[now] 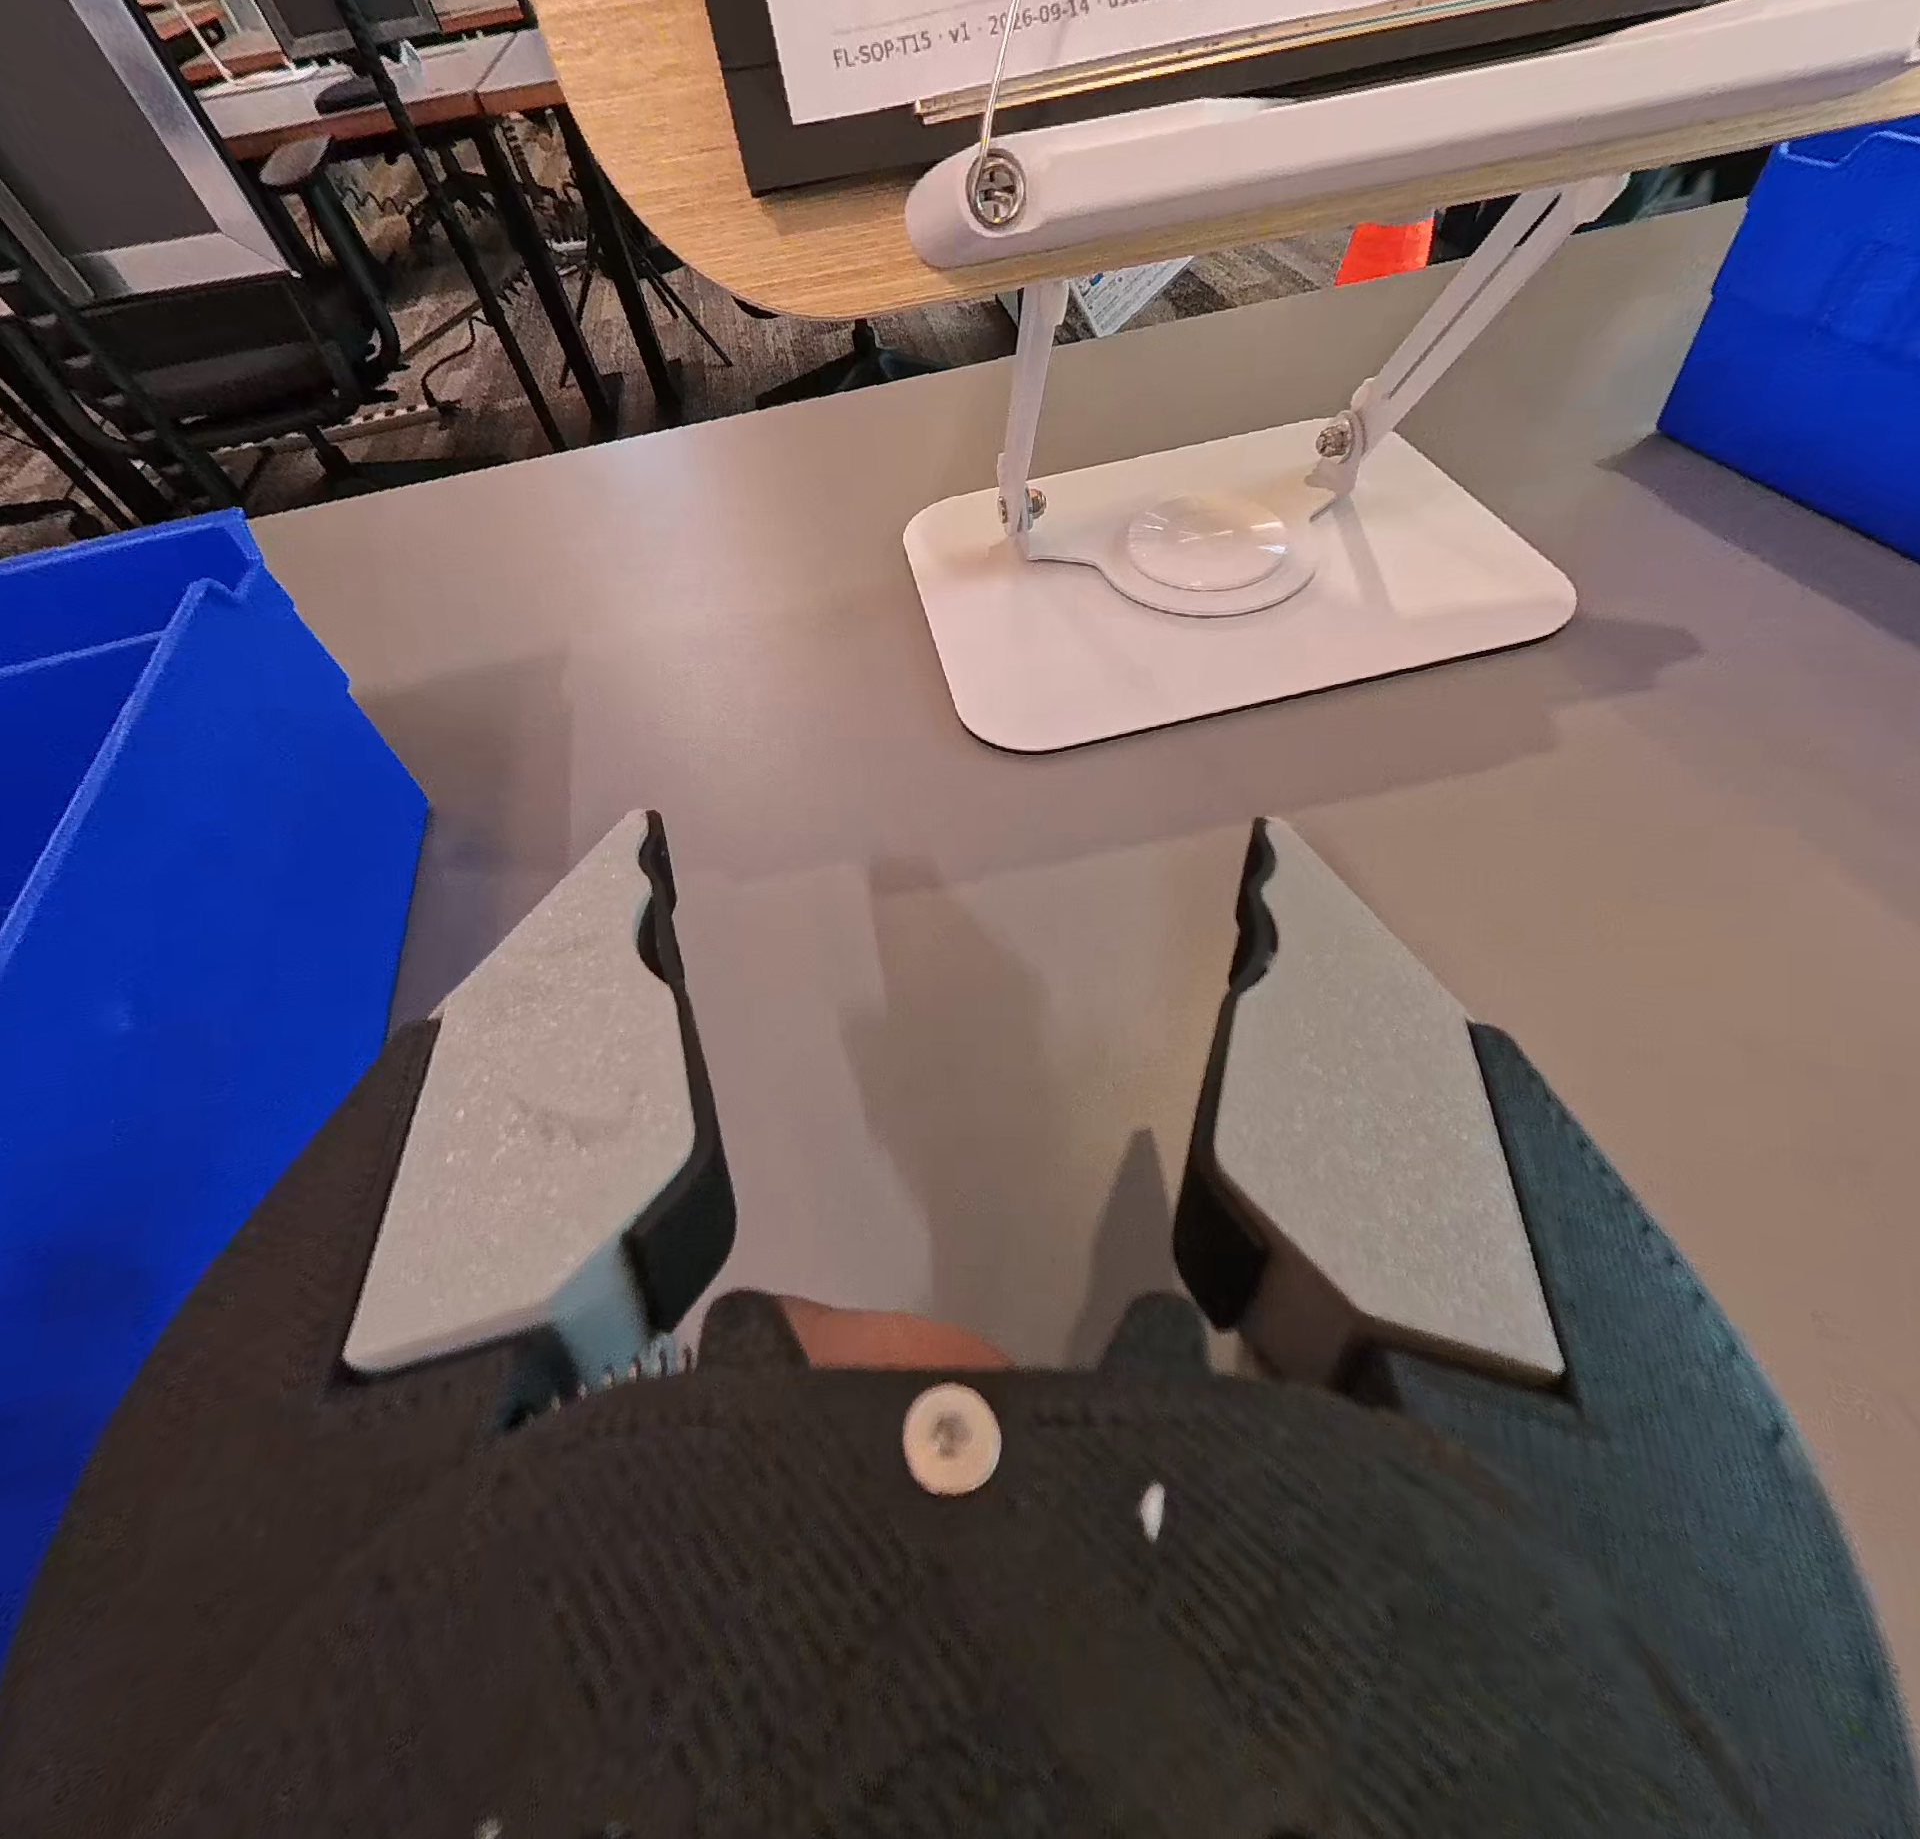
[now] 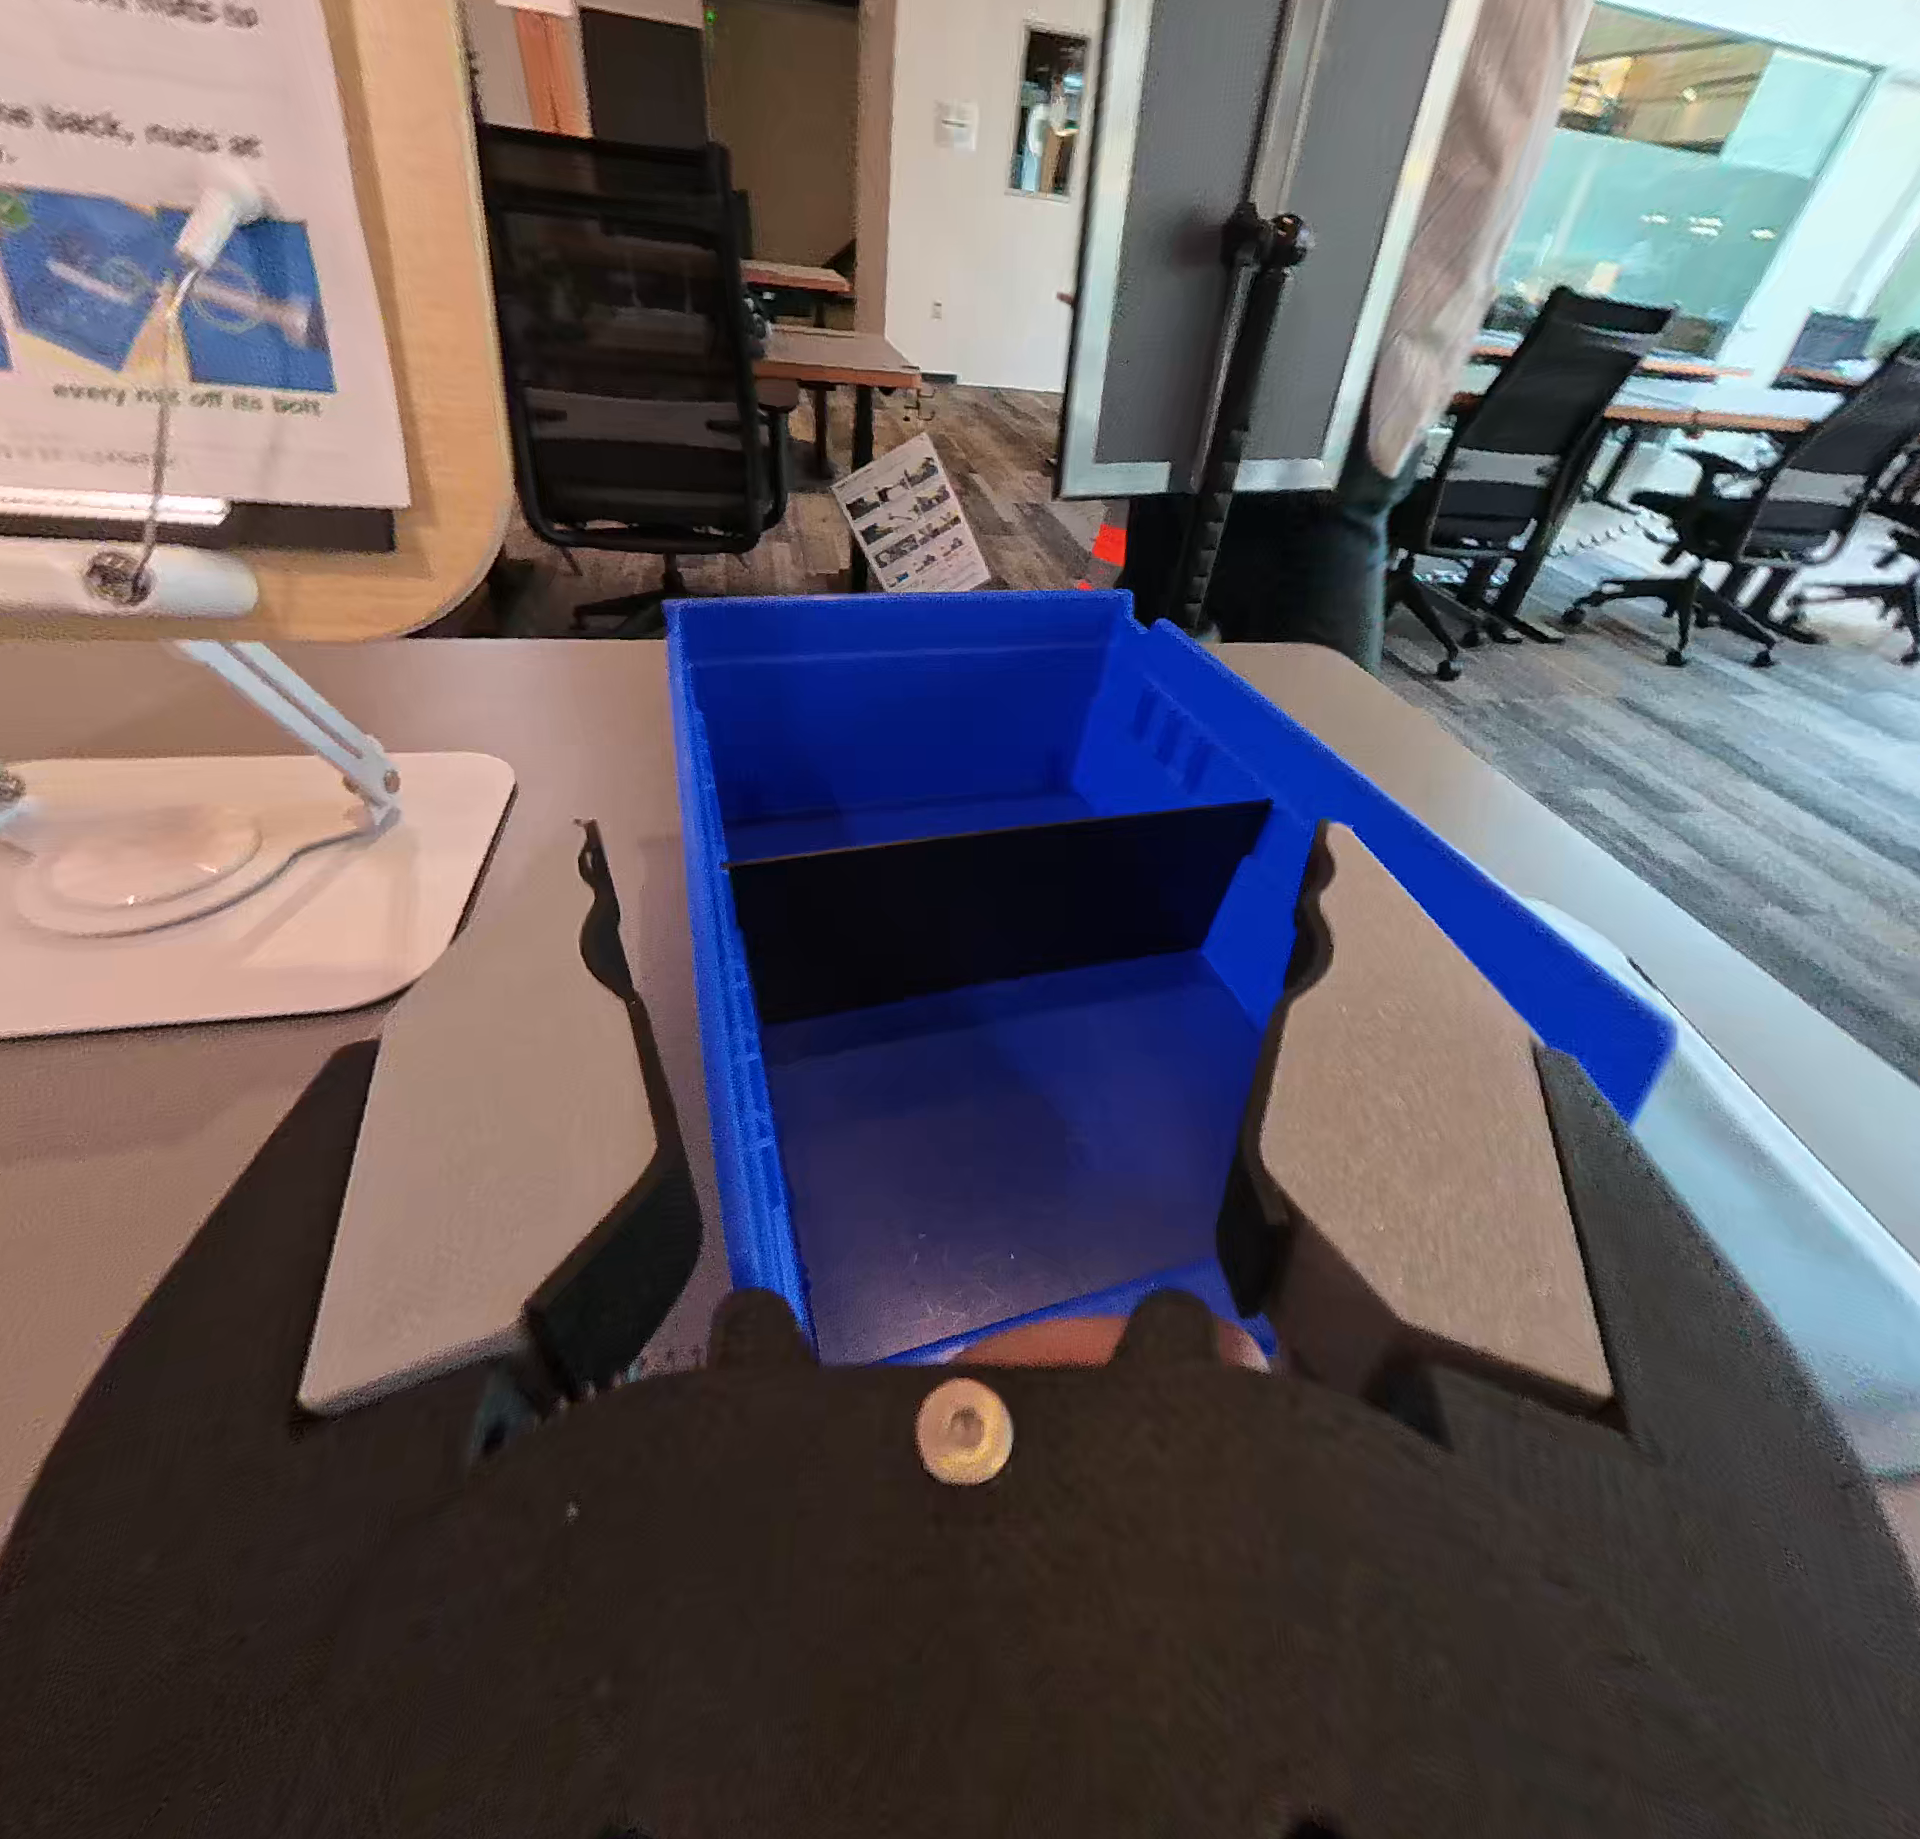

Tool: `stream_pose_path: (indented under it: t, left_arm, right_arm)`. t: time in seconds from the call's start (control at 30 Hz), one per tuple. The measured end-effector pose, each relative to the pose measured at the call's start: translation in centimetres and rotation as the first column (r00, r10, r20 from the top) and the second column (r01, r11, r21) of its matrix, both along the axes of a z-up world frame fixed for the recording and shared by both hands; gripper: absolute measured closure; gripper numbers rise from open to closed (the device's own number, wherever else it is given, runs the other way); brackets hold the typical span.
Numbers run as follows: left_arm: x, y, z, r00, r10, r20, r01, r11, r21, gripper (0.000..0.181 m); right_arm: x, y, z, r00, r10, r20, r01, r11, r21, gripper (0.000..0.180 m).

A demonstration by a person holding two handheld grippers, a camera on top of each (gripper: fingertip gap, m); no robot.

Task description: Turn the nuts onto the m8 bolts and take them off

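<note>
Scanning left to right: no nut and no bolt shows in either view, so progress is a judgement only.
Left bin (image 1: 156, 854): blue, at the left edge of the grey table (image 1: 727, 646); only its outer wall and rim show in the left wrist view, the inside is hidden.
Left gripper (image 1: 951, 854): fingers spread wide with nothing between them, hovering over bare table.
Document stand (image 1: 1236, 605): white base in the middle of the table, between the two bins, carrying a wooden board with printed sheets.
Right bin (image 2: 1403, 854): blue, long axis running away from the camera in the right wrist view, crossed by a black divider (image 2: 987, 906).
Bin contents: the near compartment floor shows no hardware; what can be seen of the far compartment shows none either, though the divider hides part of its floor.
Right gripper (image 2: 956, 916): fingers spread apart, holding nothing, poised just above the near end of the right bin.
Where the nuts and bolts are: cannot tell; perhaps in the left bin, whose inside is hidden.
Bolt direction and long axis: cannot be told, since no bolt is in view.
Progress: either nothing has been picked yet or the hardware is all put away; the pictures do not settle which.
</note>
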State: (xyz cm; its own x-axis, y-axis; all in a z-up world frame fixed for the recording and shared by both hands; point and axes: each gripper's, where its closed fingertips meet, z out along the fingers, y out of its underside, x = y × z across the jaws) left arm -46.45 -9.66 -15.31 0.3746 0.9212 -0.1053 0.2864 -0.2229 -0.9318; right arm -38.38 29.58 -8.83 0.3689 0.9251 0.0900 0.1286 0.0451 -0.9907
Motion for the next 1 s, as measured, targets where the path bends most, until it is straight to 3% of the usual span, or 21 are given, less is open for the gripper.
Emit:
stream_pose_path:
  t: [0.27, 0.67, 0.73, 0.8, 0.87, 1.0]
  left_arm:
    - [0.0, 0.1, -0.1, 1.000, -0.002, 0.002, 0.002, 1.000, -0.005, 0.073]
    - [0.1, 0.2, 0.1, 1.000, -0.008, 0.000, 0.008, 1.000, 0.000, 0.073]
    - [0.2, 0.2, 0.1, 1.000, -0.008, -0.001, 0.008, 1.000, 0.000, 0.073]
    - [0.2, 0.3, 0.1, 1.000, -0.011, 0.000, 0.011, 1.000, 0.002, 0.073]
    - [0.2, 0.3, 0.1, 1.000, -0.012, -0.002, 0.012, 1.000, 0.001, 0.073]
    - [0.3, 0.4, 0.3, 1.000, -0.015, -0.004, 0.015, 1.000, 0.007, 0.073]
  right_arm:
    - [-0.1, 0.6, -1.0, 0.999, -0.020, 0.046, 0.021, 1.000, -0.011, 0.056]
    - [-1.0, -1.3, -4.9, 0.958, 0.152, 0.242, -0.145, 0.988, -0.046, 0.071]
    - [-1.1, -1.7, -5.6, 0.943, 0.191, 0.272, -0.184, 0.982, -0.052, 0.089]
    - [-1.3, -3.0, -6.3, 0.911, 0.287, 0.295, -0.279, 0.958, -0.072, 0.120]
    - [-1.2, -4.4, -6.6, 0.874, 0.372, 0.312, -0.364, 0.927, -0.087, 0.176]
    - [-0.6, -3.5, -6.7, 0.877, 0.324, 0.355, -0.324, 0.944, -0.063, 0.179]
